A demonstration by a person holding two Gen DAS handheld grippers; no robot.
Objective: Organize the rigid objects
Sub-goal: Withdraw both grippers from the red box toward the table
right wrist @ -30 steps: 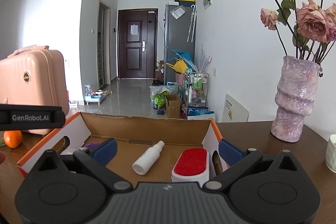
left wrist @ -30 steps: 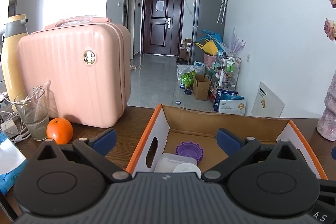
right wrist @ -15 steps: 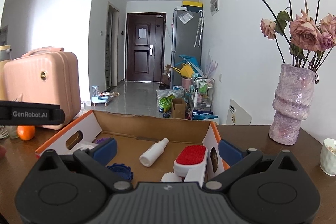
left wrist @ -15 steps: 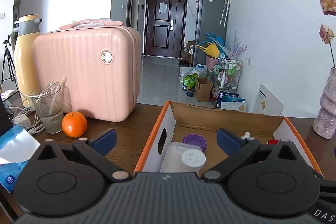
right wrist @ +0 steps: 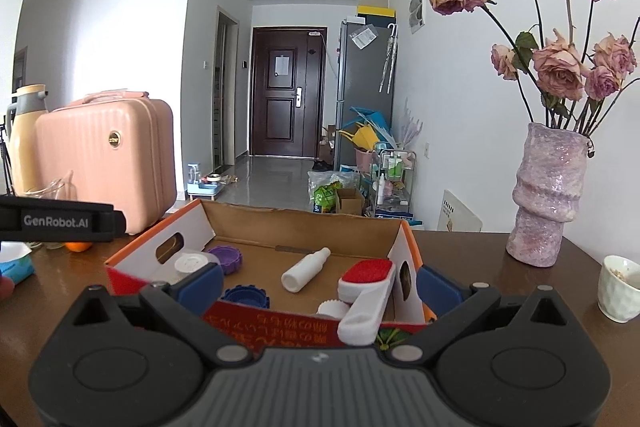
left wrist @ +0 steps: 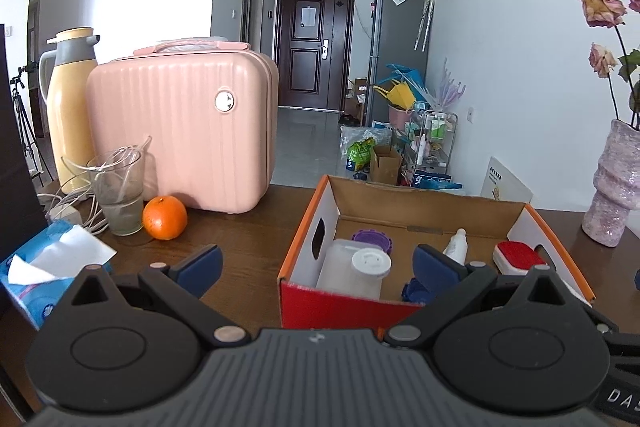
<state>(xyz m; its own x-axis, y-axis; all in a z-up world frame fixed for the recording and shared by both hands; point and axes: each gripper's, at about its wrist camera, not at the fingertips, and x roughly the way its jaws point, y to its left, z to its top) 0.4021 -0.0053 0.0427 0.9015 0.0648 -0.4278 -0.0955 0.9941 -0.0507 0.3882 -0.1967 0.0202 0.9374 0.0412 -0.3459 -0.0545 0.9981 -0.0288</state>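
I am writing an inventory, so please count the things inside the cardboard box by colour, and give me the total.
White: 3, the jar with lid, the spray bottle, the ridged cap
White and red: 1, the brush
Purple: 1, the lid
Blue: 1, the lid
Total: 6 visible in the box

pink suitcase (left wrist: 180,131), orange-edged box (left wrist: 304,223), seemingly red-topped brush (right wrist: 368,273)
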